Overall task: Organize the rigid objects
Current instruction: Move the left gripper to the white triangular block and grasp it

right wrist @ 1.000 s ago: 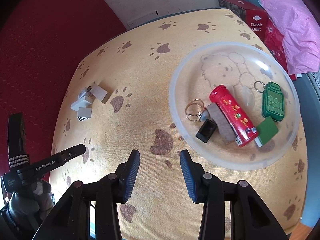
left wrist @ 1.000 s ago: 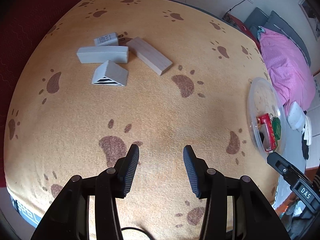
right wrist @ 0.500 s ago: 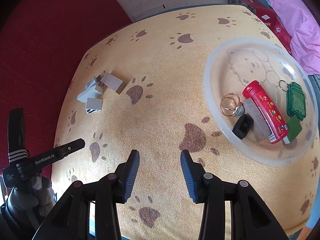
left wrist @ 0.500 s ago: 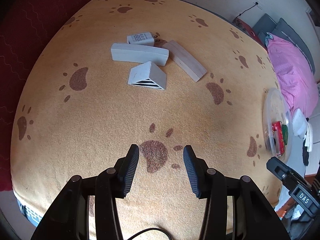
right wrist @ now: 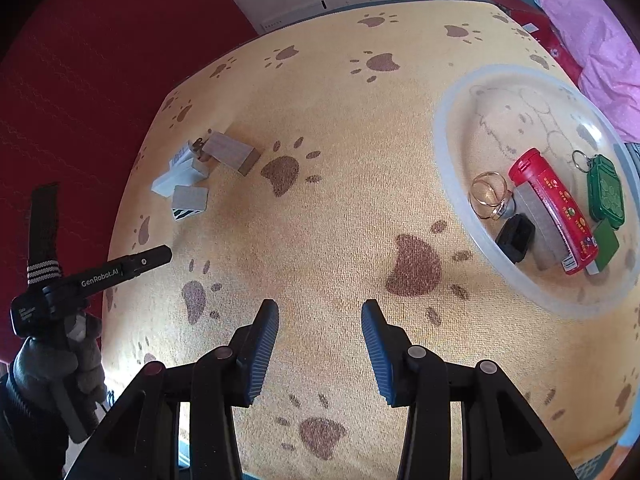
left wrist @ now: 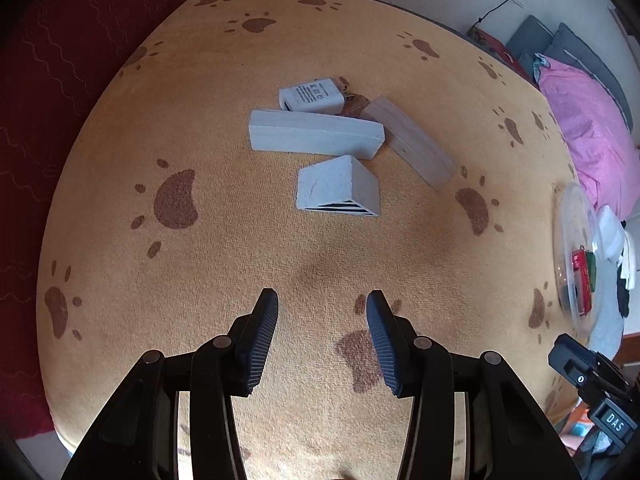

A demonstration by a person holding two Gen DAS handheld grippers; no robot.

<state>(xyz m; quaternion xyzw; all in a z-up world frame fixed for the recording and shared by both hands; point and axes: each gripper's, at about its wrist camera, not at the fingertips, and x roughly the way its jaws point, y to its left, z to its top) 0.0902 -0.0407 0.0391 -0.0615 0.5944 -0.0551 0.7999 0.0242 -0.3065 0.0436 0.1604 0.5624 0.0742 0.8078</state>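
In the left wrist view, a white triangular block (left wrist: pixel 338 192), a long white block (left wrist: pixel 314 134), a wooden block (left wrist: pixel 410 146) and a white charger (left wrist: pixel 312 95) lie together on the paw-print cloth, ahead of my open, empty left gripper (left wrist: pixel 322 320). In the right wrist view, my right gripper (right wrist: pixel 320 324) is open and empty over the cloth. A clear plastic bowl (right wrist: pixel 452 184) at the right holds a red tube (right wrist: pixel 554 208), a green keychain (right wrist: pixel 604 190), rings (right wrist: pixel 488 196), a black clip (right wrist: pixel 516 238) and a green eraser (right wrist: pixel 606 242). The block cluster (right wrist: pixel 200 176) lies far left.
The yellow paw-print cloth (left wrist: pixel 240 260) covers the table. A red wall (left wrist: pixel 60 80) is at the left. A pink quilt (left wrist: pixel 588 128) lies beyond the right edge. The bowl (left wrist: pixel 570 240) shows at the right edge of the left wrist view. The left gripper's body (right wrist: pixel 100 272) shows at the right wrist view's left.
My left gripper has moved towards the block cluster, which now looks larger and more central. My right gripper has shifted left, so the bowl sits further right. Both stay open.
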